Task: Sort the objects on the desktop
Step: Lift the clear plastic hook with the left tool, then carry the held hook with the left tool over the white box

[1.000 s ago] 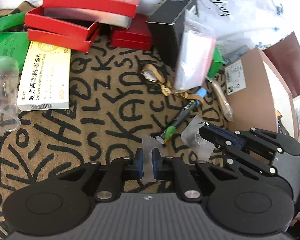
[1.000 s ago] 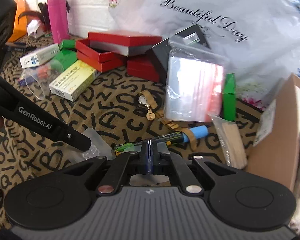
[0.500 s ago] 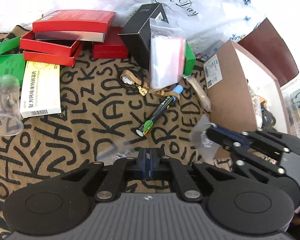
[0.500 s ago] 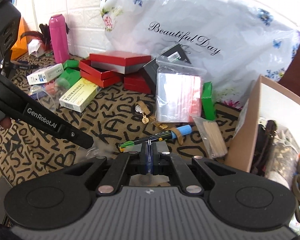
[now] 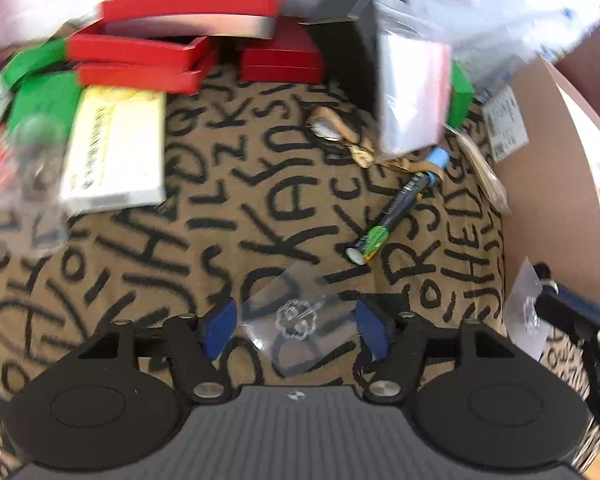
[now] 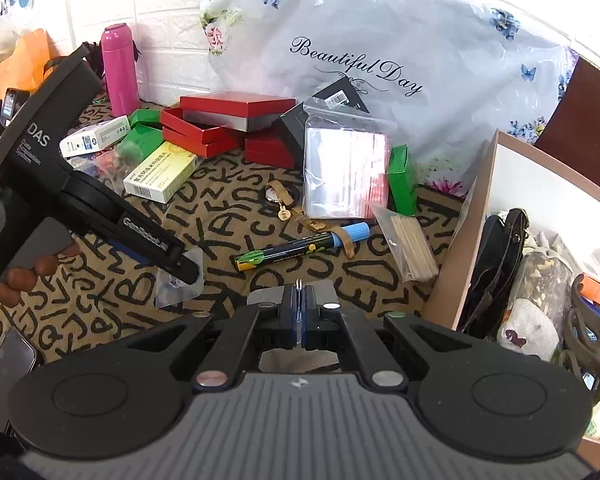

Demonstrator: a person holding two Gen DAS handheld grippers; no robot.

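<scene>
1. Left wrist view: your left tongs (image 5: 296, 326) stand spread, with a clear adhesive hook (image 5: 296, 320) lying between the pads on the table (image 5: 148, 272), gripped by nothing.
2. Your right tongs (image 6: 299, 312) are pressed together on a second clear hook (image 5: 528, 308), held just beside the cardboard box (image 6: 460, 248).
3. Judgement: sorting is early. The marker (image 6: 300, 249), watch (image 6: 276, 196), zip bags (image 6: 346, 172) and red boxes (image 6: 220, 120) remain unsorted.

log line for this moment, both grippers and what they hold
left gripper: open, clear hook lying between its fingers | right gripper: shut on second clear hook | cardboard box at right
</scene>
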